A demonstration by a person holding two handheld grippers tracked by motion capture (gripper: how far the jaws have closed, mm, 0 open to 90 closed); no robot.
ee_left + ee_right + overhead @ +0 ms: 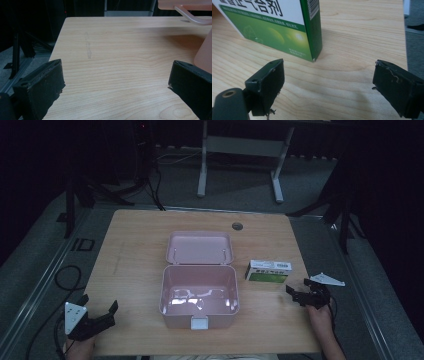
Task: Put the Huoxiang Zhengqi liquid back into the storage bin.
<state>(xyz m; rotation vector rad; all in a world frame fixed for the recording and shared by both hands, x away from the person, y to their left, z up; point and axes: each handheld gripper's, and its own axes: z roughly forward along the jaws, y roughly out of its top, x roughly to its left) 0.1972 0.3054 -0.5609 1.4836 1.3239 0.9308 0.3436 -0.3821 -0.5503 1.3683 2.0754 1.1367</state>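
Just ahead of the right gripper (298, 293), spread fingers (265, 82), lies the carton (274, 27).

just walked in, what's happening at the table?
A person holds a gripper in each hand over a wooden table. A pink box sits open in the middle, lid tipped back, nothing visible inside. The right gripper, jaws open, is close to a green and white carton without touching it. The left gripper is open over bare wood.
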